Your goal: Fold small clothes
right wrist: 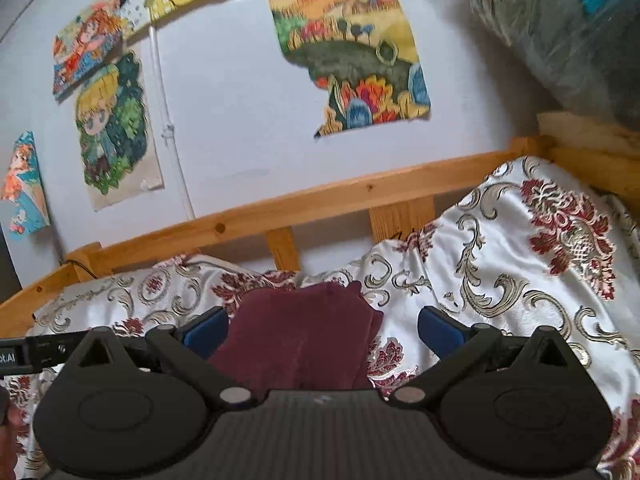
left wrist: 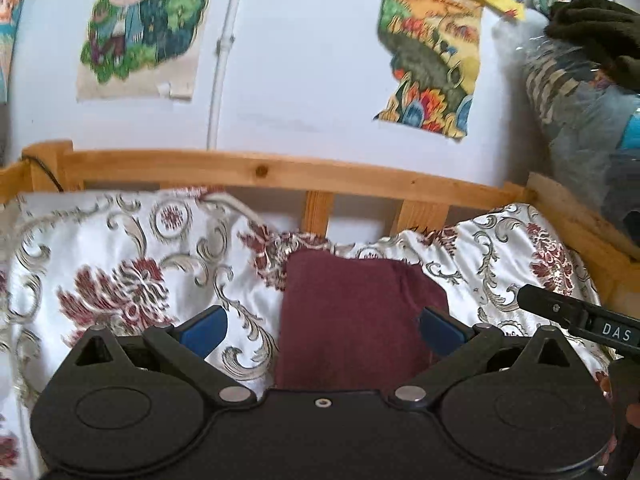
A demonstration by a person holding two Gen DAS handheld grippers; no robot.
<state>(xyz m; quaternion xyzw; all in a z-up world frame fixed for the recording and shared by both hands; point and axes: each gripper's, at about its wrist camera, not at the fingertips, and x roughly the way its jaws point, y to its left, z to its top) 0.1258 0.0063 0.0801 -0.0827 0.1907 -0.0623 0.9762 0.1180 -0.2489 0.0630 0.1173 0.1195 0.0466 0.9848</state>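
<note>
A small maroon garment (left wrist: pixel 352 316) lies folded flat on a white bedspread with red and grey floral pattern (left wrist: pixel 120 264). My left gripper (left wrist: pixel 322 332) is open above its near edge, blue pads on either side, holding nothing. In the right wrist view the same maroon garment (right wrist: pixel 296 340) lies between the open fingers of my right gripper (right wrist: pixel 322 332), which is empty too. The right gripper's black body shows at the right edge of the left wrist view (left wrist: pixel 576 316). The left gripper's body shows at the left edge of the right wrist view (right wrist: pixel 36 352).
A wooden bed rail (left wrist: pixel 256 170) runs along the far side against a white wall with colourful pictures (left wrist: pixel 432 48). A plastic-wrapped bundle with a dark green cloth on top (left wrist: pixel 592 80) stands at the far right. The bedspread is rumpled and raised at the right (right wrist: pixel 520 248).
</note>
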